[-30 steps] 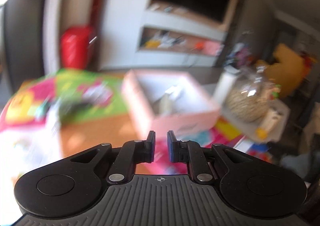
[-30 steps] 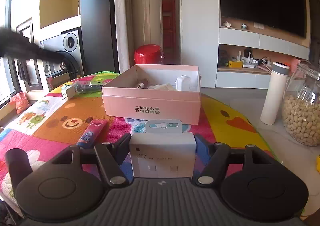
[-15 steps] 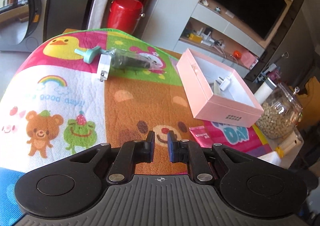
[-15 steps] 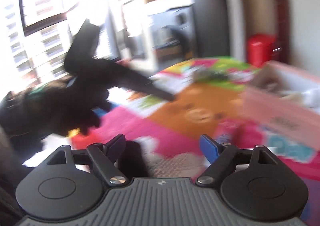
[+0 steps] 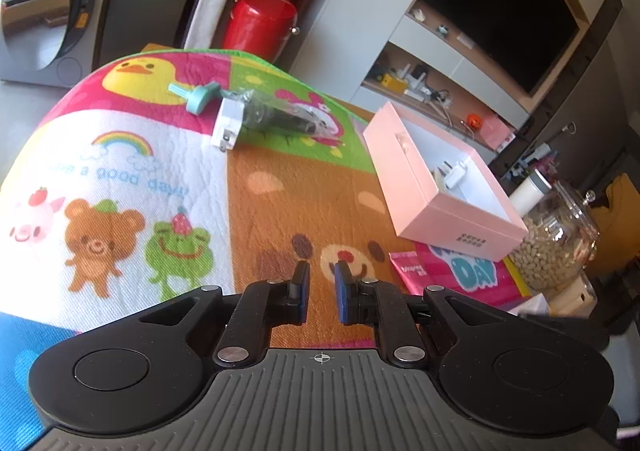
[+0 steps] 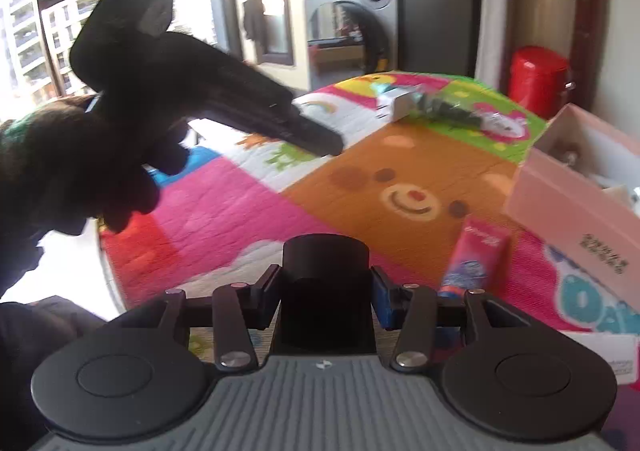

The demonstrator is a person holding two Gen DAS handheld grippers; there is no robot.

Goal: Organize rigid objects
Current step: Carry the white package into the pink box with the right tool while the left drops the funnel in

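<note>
Right gripper (image 6: 325, 293): jaws have just been closing, now clasping a black cylinder (image 6: 325, 283), matte, flat-topped, upright, possibly a cap.
Left gripper (image 5: 321, 293): clenched, empty.
Pink box (image 5: 448, 187): open, at 2 o'clock on the tabletop (image 5: 280, 195).
Pink tube (image 6: 476, 257): lying flat, at 1 o'clock of the cylinder.

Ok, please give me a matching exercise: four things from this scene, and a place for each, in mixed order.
Things:
1. tube
2. red can
3. teal cap
4. jar

Places:
a. next to the white plug on the mat
b. past the mat's far edge
c. on the mat by the pink box
d. beside the white bottle

Pairs: 1-c, 2-b, 3-a, 4-d
</note>
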